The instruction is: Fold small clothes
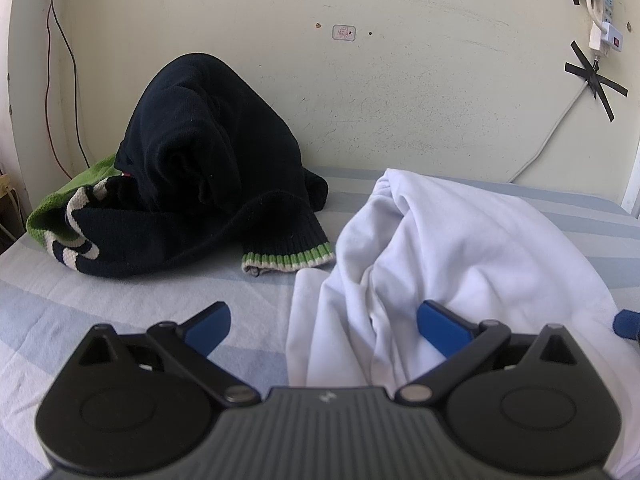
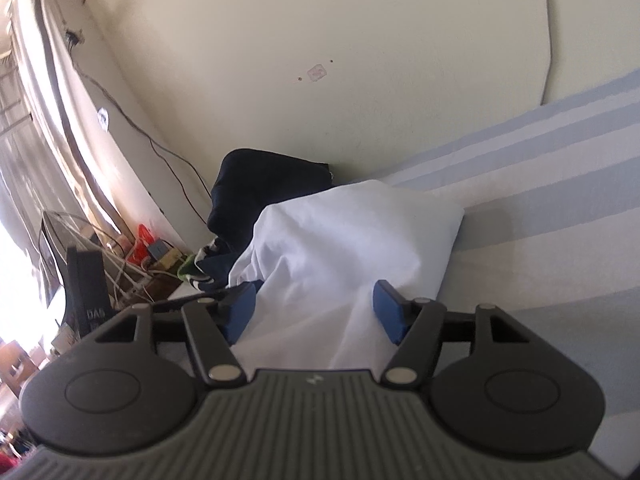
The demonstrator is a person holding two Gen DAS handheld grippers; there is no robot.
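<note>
The white garment (image 1: 460, 248) lies crumpled on the striped bed (image 1: 100, 312), a dark sweater (image 1: 208, 168) heaped behind it (against the wall). Left tool (image 1: 324, 330) and right tool (image 2: 314, 308) hover low, level, jaws spread around white folds.

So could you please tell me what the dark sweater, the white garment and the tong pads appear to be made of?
The dark sweater looks like thick knitted yarn, wool or acrylic: its cuff shows ribbing and striped knit rows. The white garment seems a soft, matte cotton-like jersey or fleece, falling in rounded folds. The pads on the left tongs look like smooth blue rubber or plastic; which one is unclear.
</note>
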